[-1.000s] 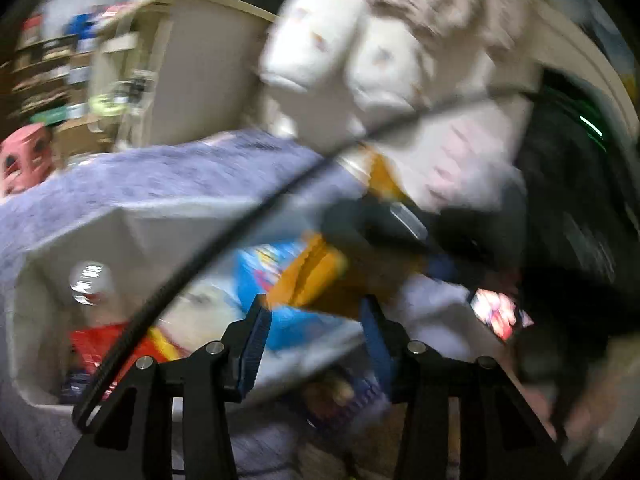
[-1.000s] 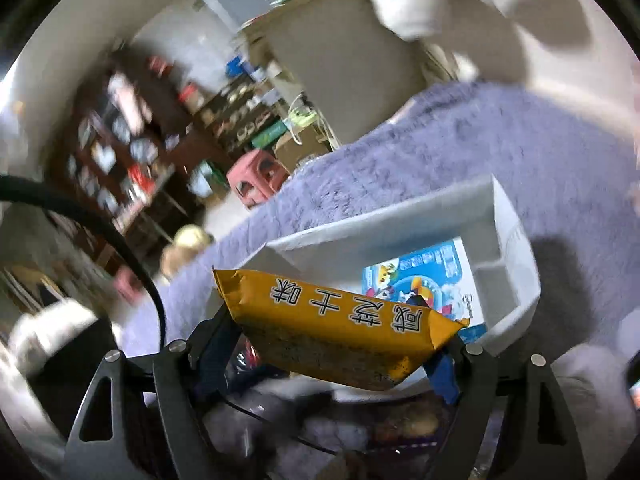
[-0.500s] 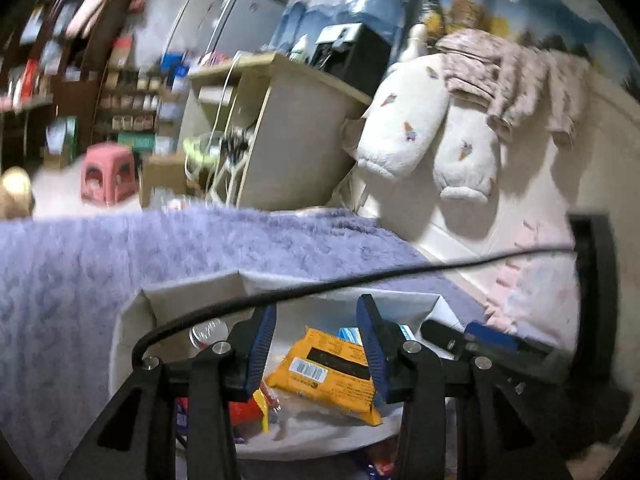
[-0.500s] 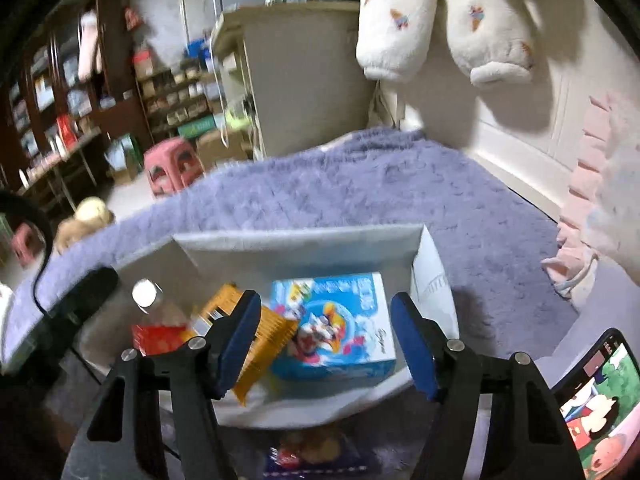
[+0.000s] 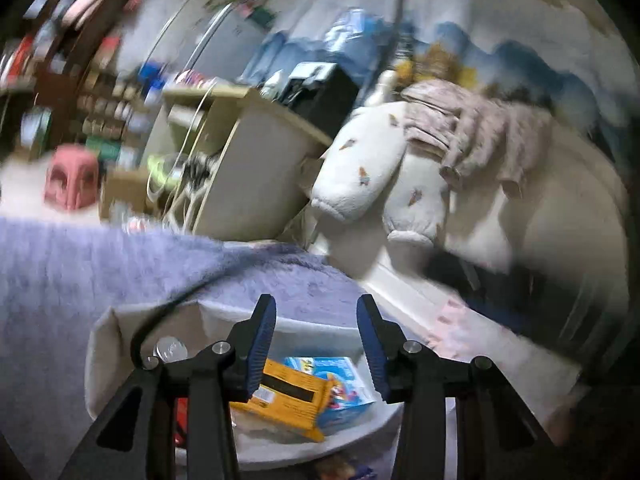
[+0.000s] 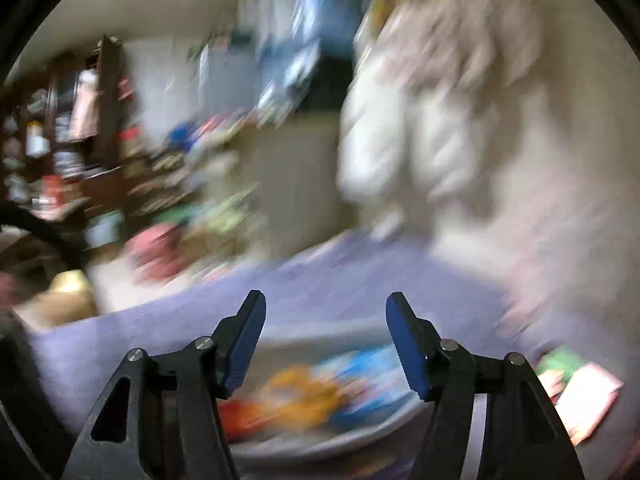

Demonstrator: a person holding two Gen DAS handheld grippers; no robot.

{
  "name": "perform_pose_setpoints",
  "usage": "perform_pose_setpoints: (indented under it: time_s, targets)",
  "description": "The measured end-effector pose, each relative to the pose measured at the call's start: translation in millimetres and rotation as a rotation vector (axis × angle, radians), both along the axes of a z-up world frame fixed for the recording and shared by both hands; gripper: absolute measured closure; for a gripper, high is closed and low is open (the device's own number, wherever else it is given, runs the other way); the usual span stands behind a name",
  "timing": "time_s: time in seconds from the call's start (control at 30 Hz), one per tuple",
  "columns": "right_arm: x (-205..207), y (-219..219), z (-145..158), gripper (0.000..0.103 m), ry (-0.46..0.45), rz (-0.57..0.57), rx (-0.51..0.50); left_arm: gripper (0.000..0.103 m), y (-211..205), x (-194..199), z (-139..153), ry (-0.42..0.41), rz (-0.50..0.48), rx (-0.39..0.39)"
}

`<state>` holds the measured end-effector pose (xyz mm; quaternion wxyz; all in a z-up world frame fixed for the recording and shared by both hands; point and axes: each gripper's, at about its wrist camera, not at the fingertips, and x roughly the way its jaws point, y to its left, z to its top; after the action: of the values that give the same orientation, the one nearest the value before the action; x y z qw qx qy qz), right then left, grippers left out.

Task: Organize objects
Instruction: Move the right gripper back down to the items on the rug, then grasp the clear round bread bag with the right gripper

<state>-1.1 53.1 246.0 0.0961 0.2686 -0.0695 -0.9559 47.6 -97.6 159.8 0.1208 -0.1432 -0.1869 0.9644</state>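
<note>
Both grippers are hovering just above the white bin (image 5: 105, 344), which is sitting on a purple fuzzy blanket (image 5: 72, 264); looks like a bed. Left gripper (image 5: 316, 334) is showing jaws parted wide, nothing between them. Right gripper (image 6: 325, 338) is likewise spread wide and gripping nothing; that view is smeared with motion blur.

The yellow snack packet (image 5: 286, 394) is lying flat inside the bin, partly overlapping the blue cartoon box (image 5: 344, 384) beside it. A clear bottle cap (image 5: 171, 349) is poking up at the bin's left end, something red (image 5: 181, 420) just below it. Packing everything in one bin is keeping loose items together.

Judging by the spread jaws, the packet looks deposited. A phone-like screen (image 6: 580, 392) is lying outside the bin on the right, probably not part of the sort.
</note>
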Motion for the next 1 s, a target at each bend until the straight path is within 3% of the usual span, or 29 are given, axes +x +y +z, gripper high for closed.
perform_pose_setpoints:
  time_s: [0.07, 0.13, 0.23, 0.27, 0.3, 0.4, 0.47, 0.5, 0.57, 0.63, 0.7, 0.77, 0.87, 1.0]
  targets:
    - [-22.8, -6.4, 9.5, 0.046, -0.190, 0.010, -0.118, 0.059, 16.7, 4.0, 1.4, 0.031, -0.014, -0.060]
    - [-39.4, -18.3, 22.9, 0.050, -0.305, -0.053, -0.088, 0.059, 31.6, 1.9, 0.2, 0.022, -0.030, -0.099]
    - [-37.0, -49.5, 40.9, 0.051, -0.302, -0.133, 0.227, 0.059, 45.2, -5.4, -7.1, -0.010, -0.065, -0.119]
    - [-30.6, -53.1, 43.7, 0.051, -0.299, -0.147, 0.256, 0.059, 52.3, -7.3, -11.2, -0.017, -0.087, -0.144]
    - [-20.5, -53.4, 47.3, 0.051, -0.279, -0.157, 0.246, 0.058, 63.7, -15.3, -18.0, -0.062, -0.134, -0.170]
    - [16.1, -38.2, 49.2, 0.051, -0.164, -0.117, 0.086, 0.058, 88.8, -43.4, -39.7, -0.246, -0.231, -0.235]
    - [22.9, -30.3, 31.4, 0.050, -0.176, 0.009, 0.024, 0.058, 86.6, -60.5, -53.6, -0.350, -0.276, -0.192]
    - [30.7, -33.2, 26.3, 0.051, -0.127, 0.048, 0.021, 0.058, 82.8, -71.2, -62.3, -0.407, -0.274, -0.162]
    - [38.2, -22.7, 9.9, 0.046, -0.094, 0.060, 0.080, 0.060, 63.5, -75.6, -64.1, -0.459, -0.204, -0.128]
    - [33.2, 1.7, -8.5, 0.033, -0.120, 0.134, 0.018, 0.060, 43.1, -78.0, -61.9, -0.474, -0.068, -0.133]
    - [18.8, 23.8, -25.8, 0.041, -0.215, 0.135, -0.006, 0.060, 29.3, -69.8, -54.2, -0.435, 0.070, -0.158]
    - [1.5, 45.1, -49.7, 0.042, -0.287, 0.016, 0.108, 0.060, 16.7, -64.4, -45.5, -0.424, 0.198, -0.165]
    - [-19.0, 63.7, -92.5, 0.045, -0.441, -0.058, 0.228, 0.060, 8.3, -51.8, -37.9, -0.393, 0.363, -0.156]
    - [-36.9, 78.0, -128.9, 0.053, -0.606, 0.040, 0.071, 0.058, 16.5, -49.0, -29.1, -0.341, 0.542, -0.300]
